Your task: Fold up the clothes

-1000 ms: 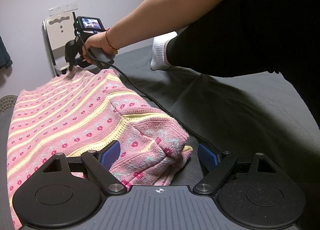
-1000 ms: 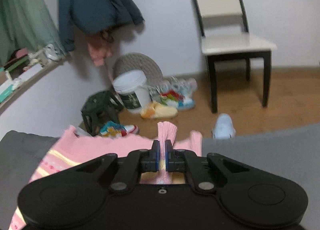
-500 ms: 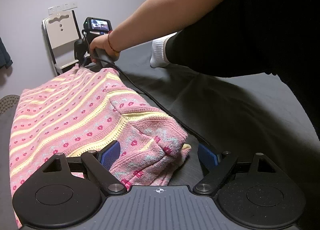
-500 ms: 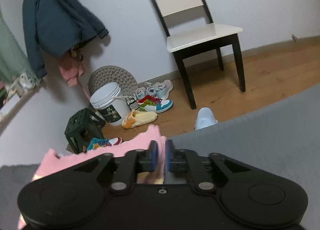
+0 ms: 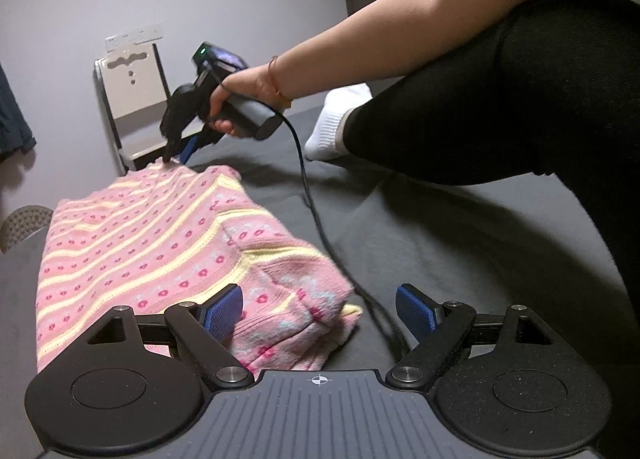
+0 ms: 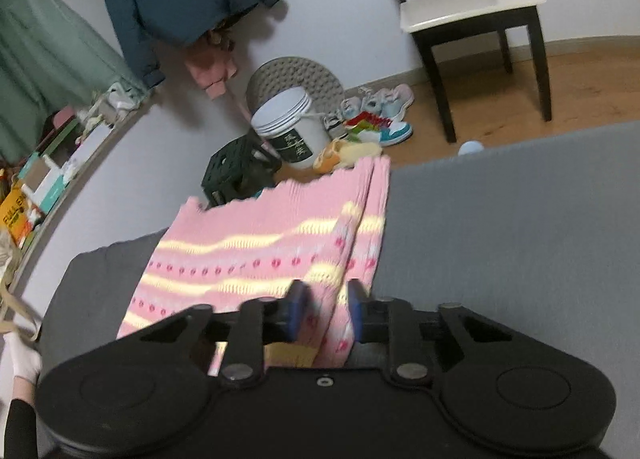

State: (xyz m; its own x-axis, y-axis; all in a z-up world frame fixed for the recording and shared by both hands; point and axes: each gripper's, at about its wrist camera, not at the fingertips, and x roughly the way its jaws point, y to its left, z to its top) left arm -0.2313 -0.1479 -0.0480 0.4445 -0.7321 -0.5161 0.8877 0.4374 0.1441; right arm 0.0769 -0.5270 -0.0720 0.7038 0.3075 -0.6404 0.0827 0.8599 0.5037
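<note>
A pink knit sweater [image 5: 160, 243] with yellow stripes and red dots lies folded lengthwise on the dark grey bed [image 5: 440, 227]. My left gripper [image 5: 318, 311] stands open at the near end, its left pad against the bunched knit, the right pad over bare bedding. A hand holds my right gripper [image 5: 178, 149] just above the far hem. In the right wrist view the right gripper [image 6: 327, 309] is open, and a raised fold of the sweater [image 6: 256, 255] runs under the gap between its blue pads.
A black cable [image 5: 316, 219] trails across the bed beside the sweater. The person's leg [image 5: 500, 99] and white sock [image 5: 332, 123] rest on the bed at right. Beyond the bed edge stand a chair [image 6: 472, 7], a white bucket [image 6: 288, 127], shoes [image 6: 376, 115] and a dark stool [image 6: 236, 171].
My right gripper was shut on the sweater's far hem; it has opened, let go and drawn back, and the hem now lies on the bed. The left gripper stays open.
</note>
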